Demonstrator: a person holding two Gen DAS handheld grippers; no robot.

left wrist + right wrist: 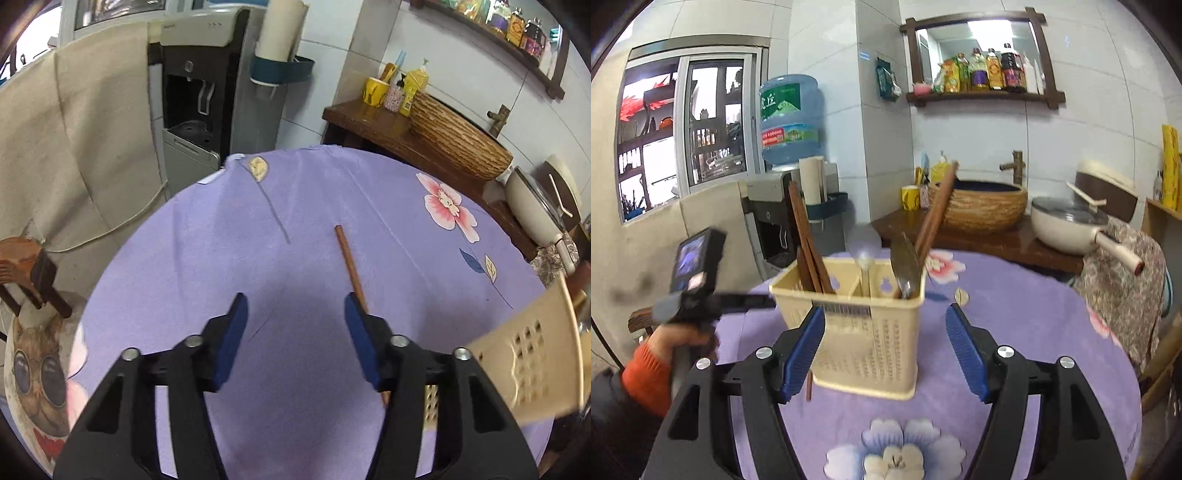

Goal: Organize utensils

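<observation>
A round surface (295, 206) draped in soft, lightly creased lavender cloth printed with pink and white blossoms carries the utensils. On it lies one slim, round-sectioned brown wooden chopstick (347, 258), flat on the cloth, its near end passing under the right finger of the left claw (295, 306). That claw's blue, flat foam-like pads stand apart with only bare cloth between them, gripping nothing. In the right wrist view a cream plastic utensil caddy (864, 332), boxy with perforated lattice walls and inner dividers, stands upright on the surface. Its left compartment holds several dark wooden chopsticks (807, 243) leaning back; its right compartment holds a dull metal spoon (905, 262) and a longer brown wooden stick (936, 210) slanting right. The right claw (885, 314), black angular arms with ribbed blue pads, is spread wide in front of the caddy, its left pad just at the caddy's near corner and the right pad clear of it. A hand in an orange knitted cuff (646, 365) grips the other tool's handle at left.
</observation>
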